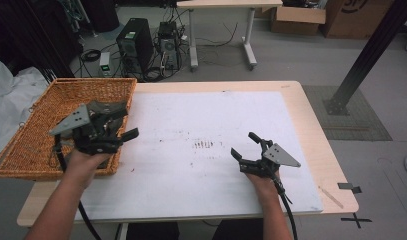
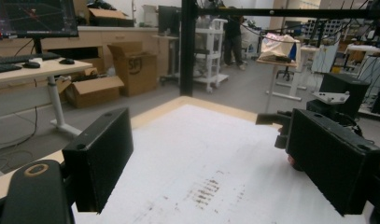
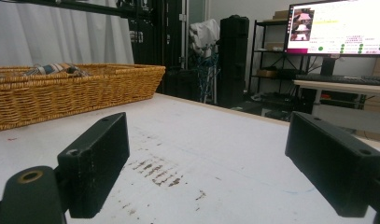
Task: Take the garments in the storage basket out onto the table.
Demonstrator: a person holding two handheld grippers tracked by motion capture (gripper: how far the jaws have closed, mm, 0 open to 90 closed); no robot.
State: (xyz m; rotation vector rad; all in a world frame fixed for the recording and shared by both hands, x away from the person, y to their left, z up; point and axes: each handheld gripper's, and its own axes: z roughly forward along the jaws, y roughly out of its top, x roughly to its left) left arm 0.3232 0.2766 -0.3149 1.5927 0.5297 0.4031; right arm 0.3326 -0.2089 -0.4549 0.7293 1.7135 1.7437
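Observation:
A woven wicker basket (image 1: 51, 125) sits on the table's left end; in the right gripper view the basket (image 3: 85, 88) is at the far left, with a bit of striped cloth (image 3: 52, 69) showing over its rim. My left gripper (image 1: 128, 123) hovers over the basket's right edge, open and holding nothing. In its own view the left gripper (image 2: 208, 121) has its jaws wide apart over the white mat (image 2: 201, 154). My right gripper (image 1: 244, 145) rests low over the mat at the right, open and holding nothing. The right gripper (image 3: 206, 126) points toward the basket.
A white mat (image 1: 211, 115) covers most of the wooden table (image 1: 311, 125), with dark smudges (image 1: 203, 144) at its middle. Computer towers (image 1: 136, 42) and cables stand on the floor behind. A black post (image 1: 366, 55) rises at the right.

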